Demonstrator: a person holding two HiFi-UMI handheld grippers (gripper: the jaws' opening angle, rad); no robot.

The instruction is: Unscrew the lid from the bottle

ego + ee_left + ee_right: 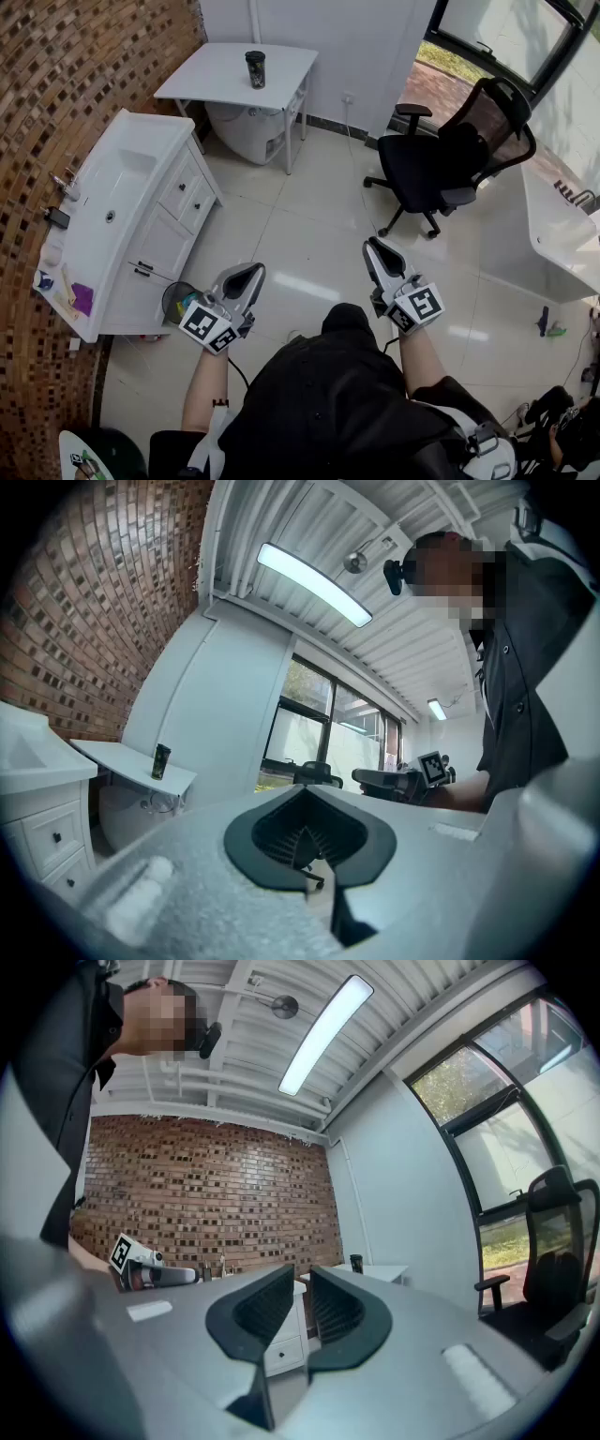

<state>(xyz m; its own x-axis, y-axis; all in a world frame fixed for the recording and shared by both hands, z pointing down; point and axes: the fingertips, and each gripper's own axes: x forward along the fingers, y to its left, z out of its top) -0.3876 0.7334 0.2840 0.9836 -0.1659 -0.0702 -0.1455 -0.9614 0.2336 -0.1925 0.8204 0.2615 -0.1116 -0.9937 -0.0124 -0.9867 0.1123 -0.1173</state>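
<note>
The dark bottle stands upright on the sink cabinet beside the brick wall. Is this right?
Not right. The head view shows the dark bottle standing upright on the white table, not on the sink cabinet beside the brick wall.

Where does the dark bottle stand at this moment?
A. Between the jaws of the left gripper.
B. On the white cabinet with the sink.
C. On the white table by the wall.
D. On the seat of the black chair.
C: the bottle stands upright on the white table.

No writing is legible anywhere; print on the bottle (255,68) is too small.
</note>
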